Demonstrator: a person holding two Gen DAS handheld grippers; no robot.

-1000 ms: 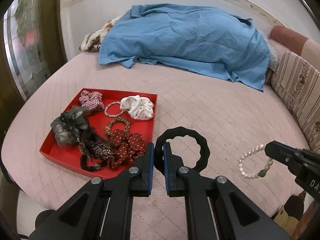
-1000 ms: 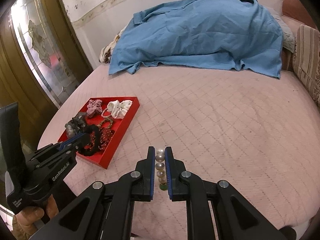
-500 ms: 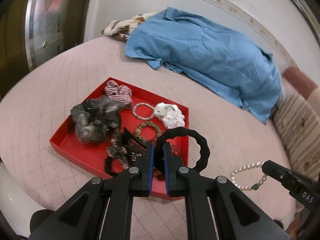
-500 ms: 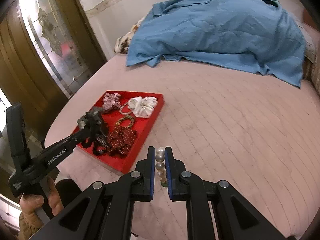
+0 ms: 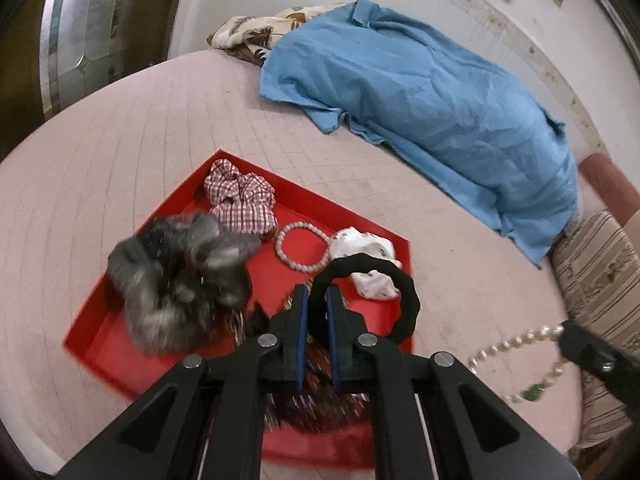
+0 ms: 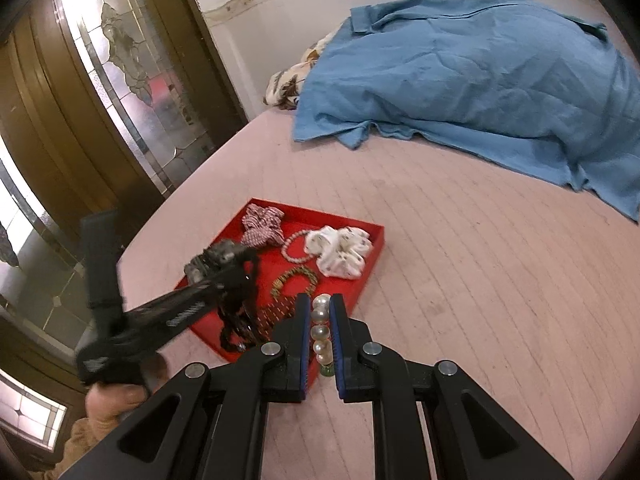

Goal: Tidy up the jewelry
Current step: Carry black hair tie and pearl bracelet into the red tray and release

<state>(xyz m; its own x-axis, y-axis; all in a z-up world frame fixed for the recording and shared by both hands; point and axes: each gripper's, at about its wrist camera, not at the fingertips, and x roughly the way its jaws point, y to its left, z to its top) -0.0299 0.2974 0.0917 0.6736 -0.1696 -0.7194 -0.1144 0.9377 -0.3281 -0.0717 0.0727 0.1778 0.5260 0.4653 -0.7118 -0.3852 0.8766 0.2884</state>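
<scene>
My left gripper [image 5: 317,300] is shut on a black hair tie [image 5: 404,288], holding it above the red tray [image 5: 312,200]. The tray lies on the pink bed and holds a checked scrunchie [image 5: 240,198], a grey fuzzy scrunchie [image 5: 176,276], a pink bead bracelet [image 5: 300,247], a white scrunchie [image 5: 370,248] and darker beaded pieces. My right gripper [image 6: 320,308] is shut on a pearl bracelet [image 6: 321,334] with a green bead, just right of the red tray [image 6: 370,252]. That pearl bracelet [image 5: 516,354] also hangs at the right of the left wrist view.
A blue cloth [image 5: 420,92] covers a heap at the far side of the pink bed [image 6: 480,280]. Striped cushions [image 5: 600,264] lie at the right. A wooden door with patterned glass [image 6: 132,80] stands left of the bed. A person's hand [image 6: 116,396] grips the left tool.
Both grippers have moved left toward the red tray with their loads. The left one, with the hair tie, now hangs over the tray; the right one has come up beside its near corner.
</scene>
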